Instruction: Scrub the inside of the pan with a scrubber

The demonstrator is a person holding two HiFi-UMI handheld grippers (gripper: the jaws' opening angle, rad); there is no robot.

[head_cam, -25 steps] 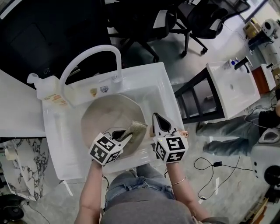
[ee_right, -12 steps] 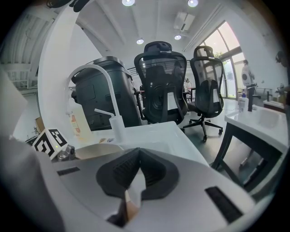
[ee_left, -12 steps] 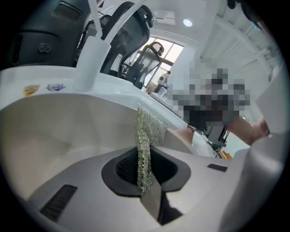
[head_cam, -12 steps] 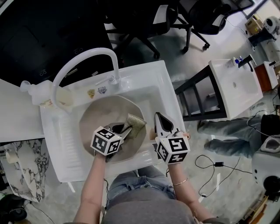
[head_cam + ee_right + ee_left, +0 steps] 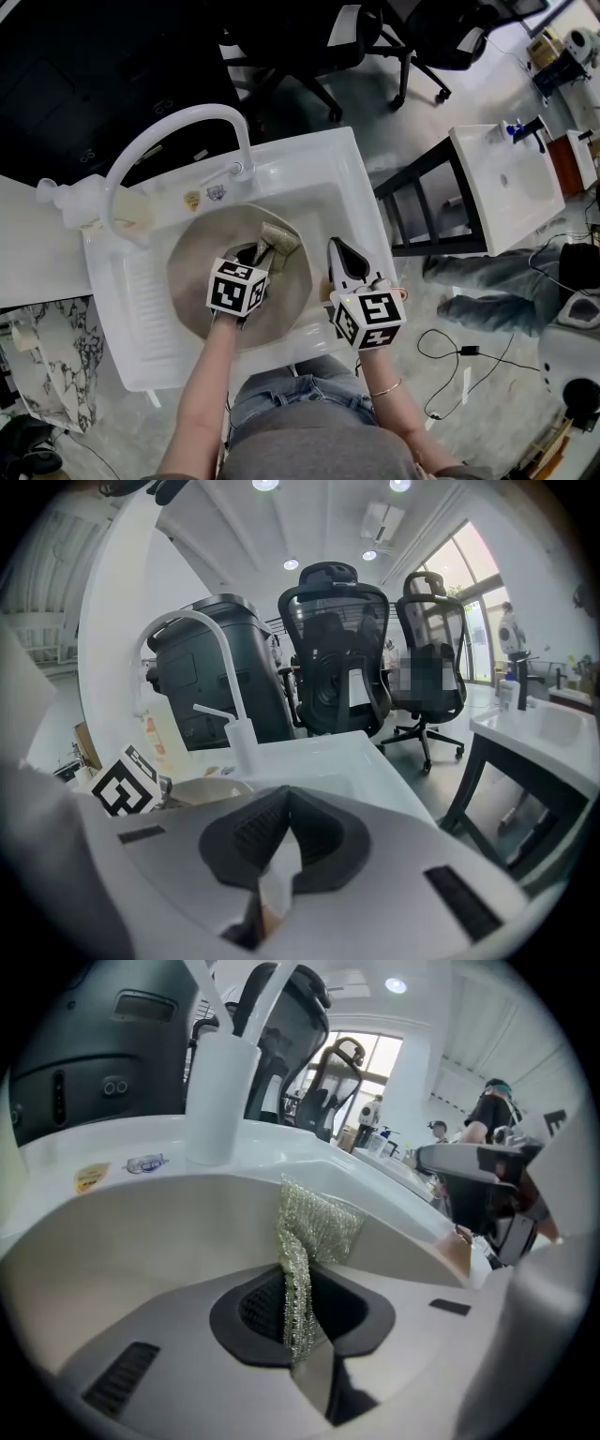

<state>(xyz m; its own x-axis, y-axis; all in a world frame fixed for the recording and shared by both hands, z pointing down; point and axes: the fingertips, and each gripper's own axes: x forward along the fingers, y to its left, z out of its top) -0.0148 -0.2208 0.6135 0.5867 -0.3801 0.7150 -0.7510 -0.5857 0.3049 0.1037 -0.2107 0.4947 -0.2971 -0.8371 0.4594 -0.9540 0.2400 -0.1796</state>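
left gripper (image 5: 256,255): its fingers were clamped on a narrow fold of the mesh scrubber (image 5: 278,242), which stood up out of them against the far inner wall of the pan (image 5: 199,267).
pan: it sat in the white sink (image 5: 323,178) below the tap (image 5: 169,131).
right gripper (image 5: 336,249): its fingers were together at the pan's right edge, apparently pinching the handle (image 5: 397,287).
risk, scrubber: a hard push could probably tug the thin fold loose, or fold it so that bare fingers scraped the coating.
risk, pan: if the hold on the handle slipped, the pan could likely spin or rock in the sink.
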